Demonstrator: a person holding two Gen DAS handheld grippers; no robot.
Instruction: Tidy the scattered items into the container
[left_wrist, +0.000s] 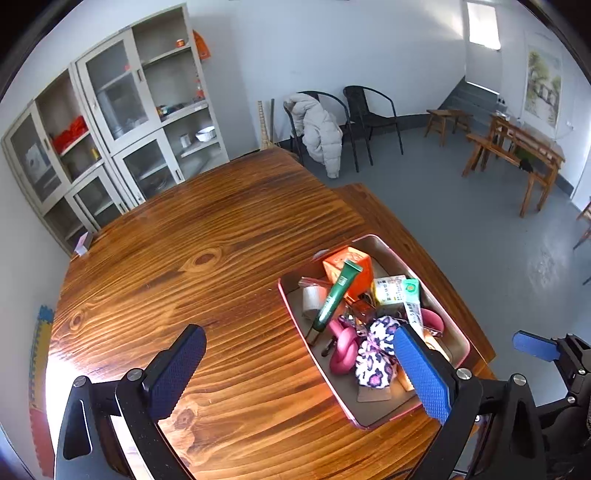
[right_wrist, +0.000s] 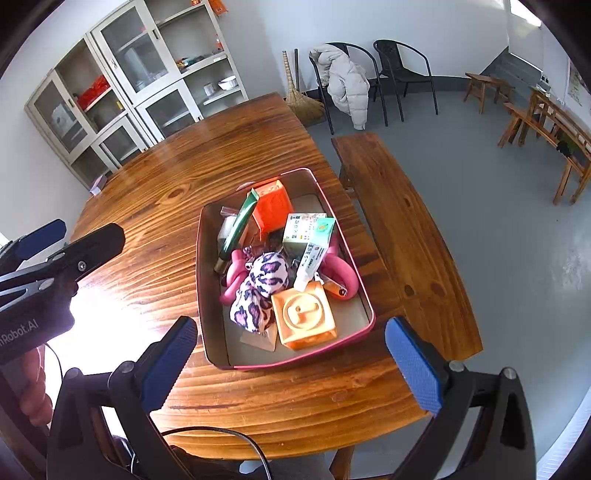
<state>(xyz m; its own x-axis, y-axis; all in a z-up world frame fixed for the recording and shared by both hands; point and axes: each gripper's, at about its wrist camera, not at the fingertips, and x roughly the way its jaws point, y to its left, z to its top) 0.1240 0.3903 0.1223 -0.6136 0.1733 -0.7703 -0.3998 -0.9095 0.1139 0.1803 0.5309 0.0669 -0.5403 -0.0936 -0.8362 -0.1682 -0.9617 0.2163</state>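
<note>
Orange block (right_wrist: 304, 319) in right view only

Box (right_wrist: 309, 230) print too small

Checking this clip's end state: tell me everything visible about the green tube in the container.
The green tube is long and slim, glossy dark green like plastic, with a flat crimped end of paler green and a small metallic-looking cap. It lies tilted in the pink-rimmed container, cap low near the left wall, crimped end propped against the orange box. The pink ring lies by its cap. Neither gripper touches it.
</note>
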